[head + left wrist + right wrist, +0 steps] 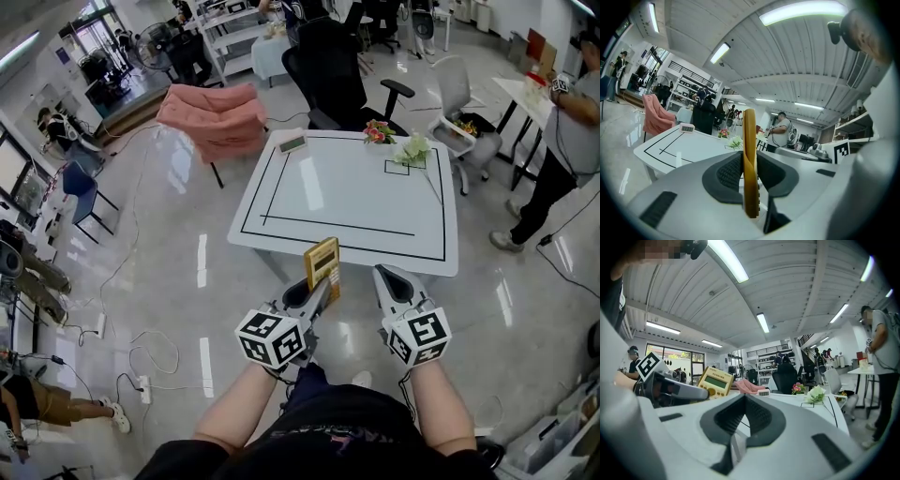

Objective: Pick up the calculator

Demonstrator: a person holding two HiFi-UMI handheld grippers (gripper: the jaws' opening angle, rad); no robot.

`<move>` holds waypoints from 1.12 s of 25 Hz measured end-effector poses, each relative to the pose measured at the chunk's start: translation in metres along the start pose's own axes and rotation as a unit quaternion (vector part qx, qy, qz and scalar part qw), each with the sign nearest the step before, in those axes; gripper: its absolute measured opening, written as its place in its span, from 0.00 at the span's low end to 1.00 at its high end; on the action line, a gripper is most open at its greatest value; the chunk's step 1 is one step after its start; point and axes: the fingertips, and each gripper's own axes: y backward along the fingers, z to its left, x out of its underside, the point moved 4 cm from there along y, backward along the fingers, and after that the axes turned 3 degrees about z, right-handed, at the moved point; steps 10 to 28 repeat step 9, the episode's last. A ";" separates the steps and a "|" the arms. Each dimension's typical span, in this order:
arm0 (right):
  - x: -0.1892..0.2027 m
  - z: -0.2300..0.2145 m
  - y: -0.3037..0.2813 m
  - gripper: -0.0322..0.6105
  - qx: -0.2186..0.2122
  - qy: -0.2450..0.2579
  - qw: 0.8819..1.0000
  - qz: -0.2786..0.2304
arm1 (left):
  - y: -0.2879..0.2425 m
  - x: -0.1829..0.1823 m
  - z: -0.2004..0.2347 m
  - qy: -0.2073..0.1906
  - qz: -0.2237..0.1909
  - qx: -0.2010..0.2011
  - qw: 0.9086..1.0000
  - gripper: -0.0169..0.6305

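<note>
The calculator [322, 265] is standing on edge between the jaws of the left tongs [317, 291], hanging just short of the near edge of the surface [356, 202]. The right tongs [384, 274] are sitting to its right (jaws together, nothing between them). A small clock [292, 143] is resting at the surface's far left corner. One flower bunch [379, 132] is lying at the far edge, with a second bunch [412, 150] just right of it. An office chair [328, 75] is standing behind the surface, a draped chair [214, 117] beyond its left side, and a person [553, 159] well off to the right.

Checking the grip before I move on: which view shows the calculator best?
The left gripper view: the calculator stands edge-on, clamped between the left gripper's pads. The head view shows it upright above that gripper; the right gripper view shows its display and keys, not the grip.
</note>
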 end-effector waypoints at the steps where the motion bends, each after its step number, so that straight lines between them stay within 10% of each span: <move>1: 0.000 0.000 0.001 0.05 0.000 -0.001 1.000 -0.001 | 0.001 0.000 -0.001 -0.001 0.000 0.000 1.000 0.15; 28: 0.004 0.003 0.003 0.05 -0.004 -0.002 1.000 -0.002 | 0.003 0.005 -0.004 -0.001 -0.001 -0.003 1.000 0.15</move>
